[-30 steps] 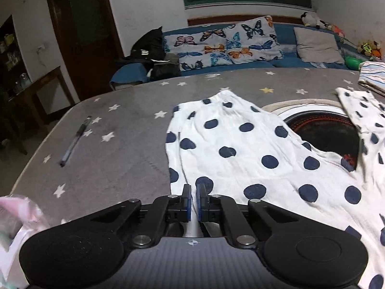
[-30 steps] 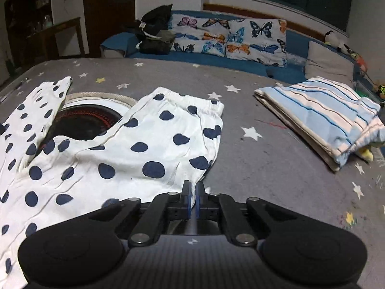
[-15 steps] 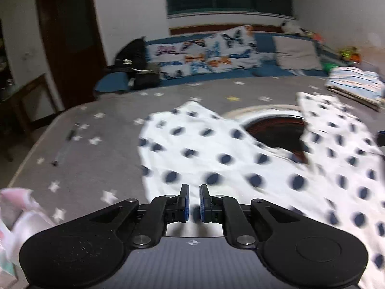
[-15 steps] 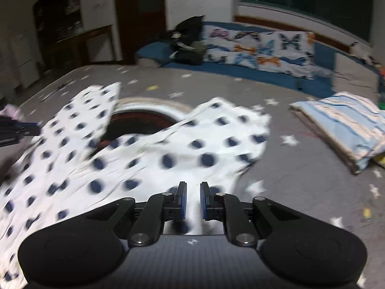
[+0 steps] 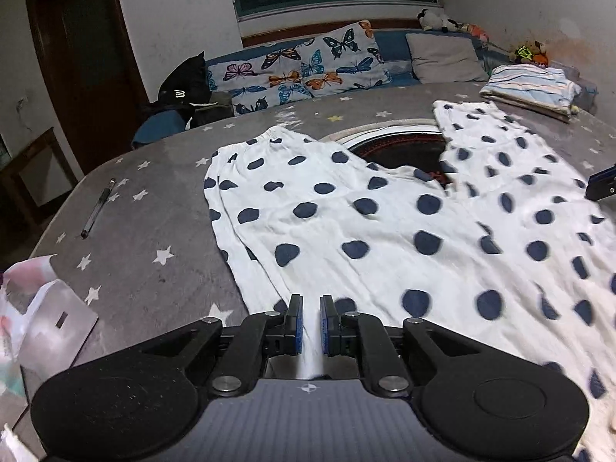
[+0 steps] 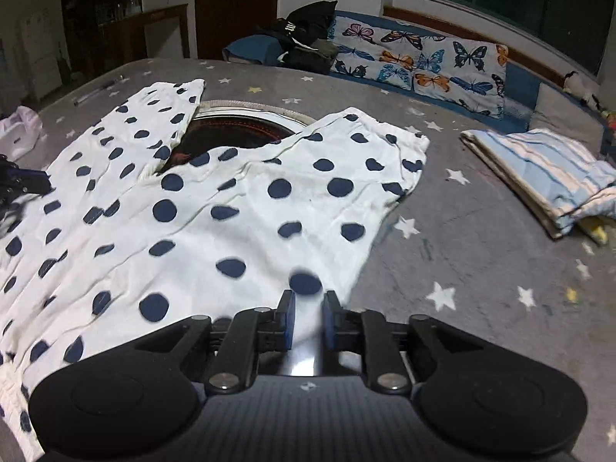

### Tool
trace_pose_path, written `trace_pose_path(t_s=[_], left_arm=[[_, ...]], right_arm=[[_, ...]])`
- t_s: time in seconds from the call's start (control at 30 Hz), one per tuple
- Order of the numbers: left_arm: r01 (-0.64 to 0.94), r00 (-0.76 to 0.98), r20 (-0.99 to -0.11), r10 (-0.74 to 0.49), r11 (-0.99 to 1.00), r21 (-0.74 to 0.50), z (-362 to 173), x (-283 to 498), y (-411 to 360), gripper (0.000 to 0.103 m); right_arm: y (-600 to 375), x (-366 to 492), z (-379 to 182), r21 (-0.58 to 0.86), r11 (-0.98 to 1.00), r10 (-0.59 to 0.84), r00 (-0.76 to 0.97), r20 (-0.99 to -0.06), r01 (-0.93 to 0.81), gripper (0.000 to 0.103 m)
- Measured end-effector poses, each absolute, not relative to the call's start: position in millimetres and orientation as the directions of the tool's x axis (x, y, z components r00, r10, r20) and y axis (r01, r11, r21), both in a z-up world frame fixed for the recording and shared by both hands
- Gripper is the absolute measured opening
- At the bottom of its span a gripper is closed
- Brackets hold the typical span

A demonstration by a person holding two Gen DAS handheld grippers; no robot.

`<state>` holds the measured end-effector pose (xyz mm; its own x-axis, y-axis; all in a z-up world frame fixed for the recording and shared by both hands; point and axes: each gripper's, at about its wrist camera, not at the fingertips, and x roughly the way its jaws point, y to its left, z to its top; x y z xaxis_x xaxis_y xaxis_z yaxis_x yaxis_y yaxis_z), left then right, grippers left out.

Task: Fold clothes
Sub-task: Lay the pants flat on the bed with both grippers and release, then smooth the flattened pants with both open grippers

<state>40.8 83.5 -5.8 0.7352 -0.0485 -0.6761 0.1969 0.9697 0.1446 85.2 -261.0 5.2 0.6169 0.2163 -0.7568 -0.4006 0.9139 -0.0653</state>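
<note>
White trousers with navy dots lie spread flat on the grey star-print tabletop, their two legs fanning away from me. My left gripper hovers open over the near left edge of the cloth, which shows white in the narrow gap between the blue pads. In the right wrist view the same trousers fill the left half. My right gripper is open above their near right edge, holding nothing. Each gripper's tip peeks into the other's view at the frame edge.
A round dark recess in the table shows between the two legs. A folded blue-striped cloth lies at the right. A pen and a pink-white bag sit at the left. A sofa with butterfly pillows stands behind.
Both grippers were shut on the trousers' near edges a second ago. They have since opened, let go of the cloth and drawn up and back; the trousers now lie flat.
</note>
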Motion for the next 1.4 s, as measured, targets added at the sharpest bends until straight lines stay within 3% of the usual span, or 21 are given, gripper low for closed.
trace_pose_path(t_s=[0.3, 0.63, 0.93, 1.03, 1.4], left_arm=[[0.401, 0.689, -0.688, -0.230, 0.911, 0.097, 0.7, -13.0, 45.9, 0.012], [0.510, 0.622, -0.720, -0.307, 0.857, 0.075, -9.6, -53.7, 46.4, 0.013], [0.484, 0.633, -0.710, -0.307, 0.873, 0.054, 5.6, -51.2, 64.3, 0.017], [0.451, 0.669, -0.683, -0.295, 0.891, 0.056, 14.2, -36.6, 68.9, 0.030], [0.237, 0.715, -0.680, -0.161, 0.971, 0.019, 3.1, 57.2, 89.1, 0.030]], right_arm=[[-222.0, 33.0, 22.3, 0.008, 0.813, 0.396, 0.542, -0.741, -0.582, 0.034], [-211.8, -12.4, 5.2, -0.006, 0.781, 0.377, 0.480, -0.792, -0.625, 0.037], [-214.3, -21.4, 12.7, 0.010, 0.782, 0.394, 0.482, -0.783, -0.623, 0.041], [-216.0, -13.4, 21.1, 0.024, 0.788, 0.413, 0.499, -0.762, -0.616, 0.042], [-226.0, 45.5, 17.4, 0.023, 0.855, 0.371, 0.579, -0.726, -0.519, 0.042]])
